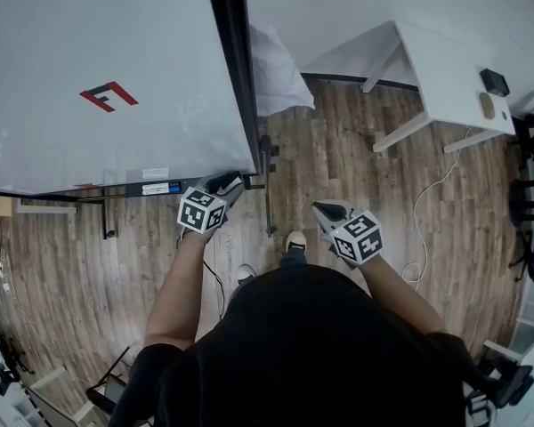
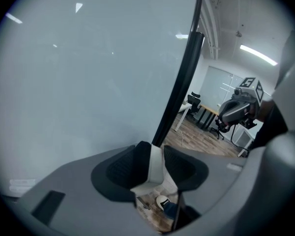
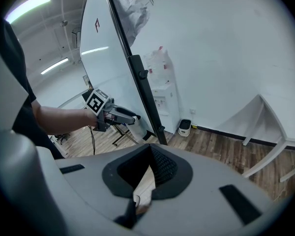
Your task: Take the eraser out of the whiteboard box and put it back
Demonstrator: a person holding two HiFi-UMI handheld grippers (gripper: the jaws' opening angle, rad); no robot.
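Note:
A white eraser (image 2: 156, 168) sits between the dark pads of my left gripper (image 2: 155, 147), which is shut on it. In the head view that left gripper (image 1: 234, 182) is at the lower right corner of the whiteboard (image 1: 116, 52), just past the right end of its tray (image 1: 116, 190), where markers (image 1: 160, 188) lie. The right gripper view shows the left gripper (image 3: 132, 118) holding the eraser (image 3: 136, 128) in the air beside the board's black frame (image 3: 137, 77). My right gripper (image 1: 323, 207) hangs to the right over the floor, its jaws (image 3: 150, 148) shut on nothing.
The whiteboard's black stand (image 1: 267, 185) reaches down to the wooden floor (image 1: 356, 149). A white desk (image 1: 445, 69) stands at the back right, and a white covered bundle (image 1: 276, 74) behind the board. A cable (image 1: 427, 212) trails on the floor, and dark chairs (image 1: 529, 149) line the right edge.

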